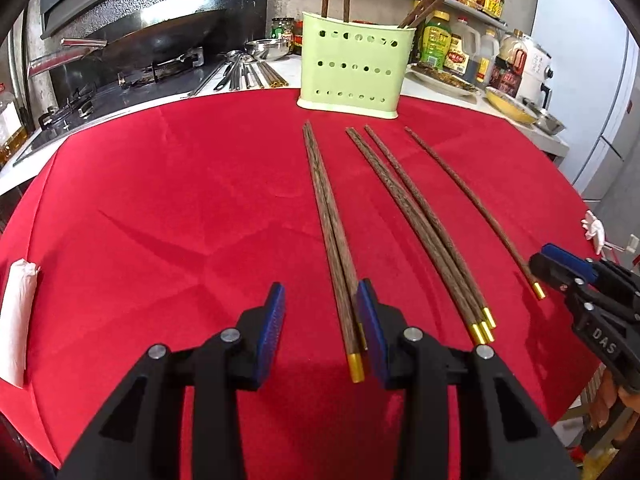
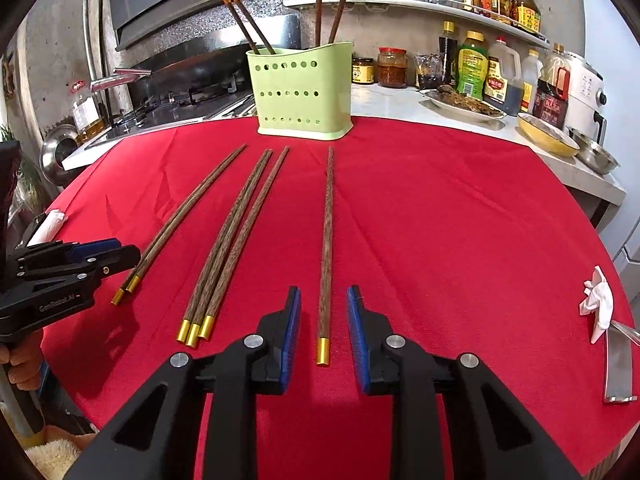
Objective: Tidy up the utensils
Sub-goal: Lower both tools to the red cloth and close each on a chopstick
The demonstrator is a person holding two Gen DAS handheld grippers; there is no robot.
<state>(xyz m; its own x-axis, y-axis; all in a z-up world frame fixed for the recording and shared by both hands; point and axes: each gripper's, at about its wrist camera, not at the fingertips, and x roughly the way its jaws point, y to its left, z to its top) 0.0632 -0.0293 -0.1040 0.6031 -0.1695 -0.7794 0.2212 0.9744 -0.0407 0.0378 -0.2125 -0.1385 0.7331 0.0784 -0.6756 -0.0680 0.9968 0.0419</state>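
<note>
Dark wooden chopsticks with gold ends lie on the red cloth (image 1: 160,220) before a pale green perforated holder (image 1: 354,68) (image 2: 304,92), where several more stand. My left gripper (image 1: 320,320) is open and straddles the gold end of a chopstick pair (image 1: 328,232) (image 2: 184,216), which lies close to its right pad. My right gripper (image 2: 324,328) is open around a single chopstick (image 2: 326,240) (image 1: 472,204), with a gap on each side. Three chopsticks (image 1: 420,232) (image 2: 236,236) lie between those two. Each gripper shows in the other's view: the right gripper (image 1: 538,260), the left gripper (image 2: 132,258).
A folded white tissue (image 1: 16,320) lies at the cloth's left edge, a crumpled one (image 2: 598,308) beside a metal tool (image 2: 618,364) at the right. Behind the cloth are a wok on a stove (image 1: 140,48), loose metal utensils (image 1: 248,74), sauce bottles (image 2: 500,76) and a yellow dish (image 2: 548,136).
</note>
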